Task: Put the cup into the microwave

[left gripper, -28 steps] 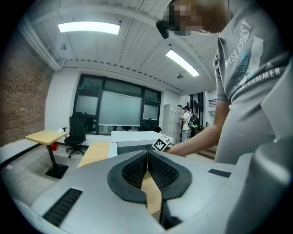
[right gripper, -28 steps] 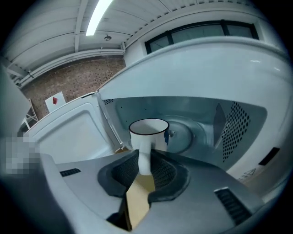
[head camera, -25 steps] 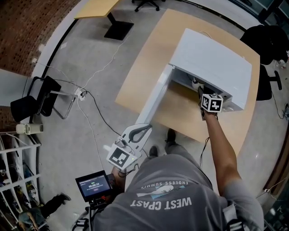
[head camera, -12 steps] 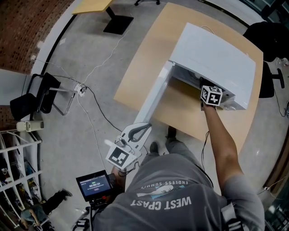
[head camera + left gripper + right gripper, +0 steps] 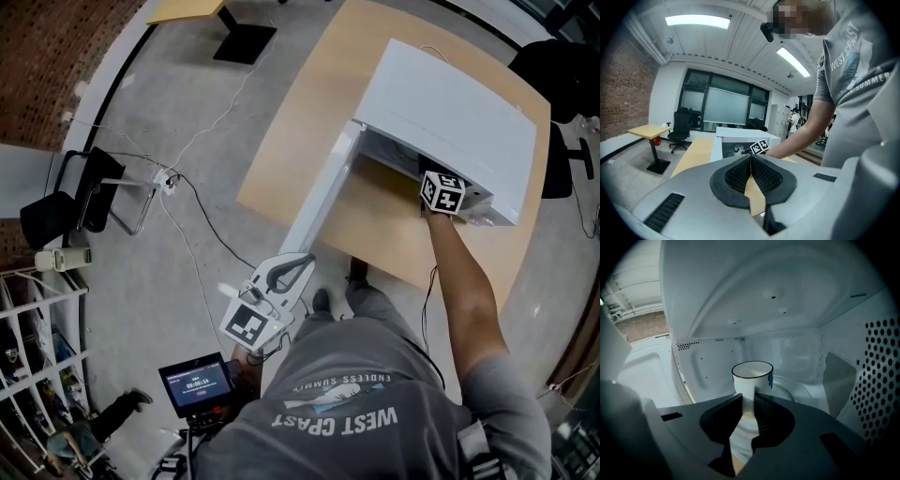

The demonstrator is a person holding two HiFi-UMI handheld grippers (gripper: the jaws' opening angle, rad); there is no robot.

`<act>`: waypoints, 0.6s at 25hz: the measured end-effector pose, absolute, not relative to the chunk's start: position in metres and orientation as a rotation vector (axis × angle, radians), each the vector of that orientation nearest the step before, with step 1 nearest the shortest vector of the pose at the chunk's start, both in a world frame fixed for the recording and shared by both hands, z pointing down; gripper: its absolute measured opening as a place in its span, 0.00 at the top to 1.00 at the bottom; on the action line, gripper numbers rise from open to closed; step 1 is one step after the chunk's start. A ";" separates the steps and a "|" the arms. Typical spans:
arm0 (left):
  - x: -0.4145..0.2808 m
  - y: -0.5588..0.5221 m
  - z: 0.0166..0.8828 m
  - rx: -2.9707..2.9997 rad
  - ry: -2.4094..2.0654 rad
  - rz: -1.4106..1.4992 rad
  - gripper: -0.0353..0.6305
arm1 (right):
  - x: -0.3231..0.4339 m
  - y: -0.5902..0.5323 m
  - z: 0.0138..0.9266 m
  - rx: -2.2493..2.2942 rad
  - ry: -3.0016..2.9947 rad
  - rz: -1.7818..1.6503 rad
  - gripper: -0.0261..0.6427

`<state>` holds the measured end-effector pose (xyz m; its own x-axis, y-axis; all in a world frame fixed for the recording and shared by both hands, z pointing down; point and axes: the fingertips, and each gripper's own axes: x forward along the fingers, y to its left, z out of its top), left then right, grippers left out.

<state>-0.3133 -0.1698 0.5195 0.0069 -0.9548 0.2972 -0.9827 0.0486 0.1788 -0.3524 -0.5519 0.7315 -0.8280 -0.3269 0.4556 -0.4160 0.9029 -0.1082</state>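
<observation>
In the right gripper view a white cup [image 5: 752, 376] with a dark rim and a blue mark stands upright inside the white microwave [image 5: 450, 112]. My right gripper [image 5: 748, 399] is shut on its near side, above the round turntable [image 5: 797, 394]. From the head view only that gripper's marker cube [image 5: 442, 192] shows at the cavity's mouth; the cup is hidden there. The microwave door [image 5: 323, 202] hangs wide open to the left. My left gripper [image 5: 281, 277] is held low near the person's waist, jaws shut and empty, fingertips [image 5: 750, 158] meeting.
The microwave sits on a light wooden table [image 5: 309, 103]. Cables [image 5: 187, 202] run over the grey floor beside a black chair [image 5: 70, 202]. A small screen [image 5: 195, 384] hangs by the person's left side. A perforated wall [image 5: 881, 380] bounds the cavity's right side.
My right hand has pushed deeper into the microwave with the cup, its marker cube now at the cavity's mouth. The left gripper has stayed where it was.
</observation>
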 end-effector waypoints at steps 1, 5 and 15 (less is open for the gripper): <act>-0.314 -0.170 0.519 1.956 -1.997 0.114 0.91 | -0.353 -0.553 0.731 0.549 -2.631 0.277 0.85; -0.315 -0.168 0.519 1.961 -1.994 0.113 0.91 | -0.353 -0.556 0.730 0.570 -2.623 0.245 0.85; -0.314 -0.149 0.509 1.971 -2.012 0.093 0.91 | -0.352 -0.550 0.732 0.542 -2.591 0.246 0.84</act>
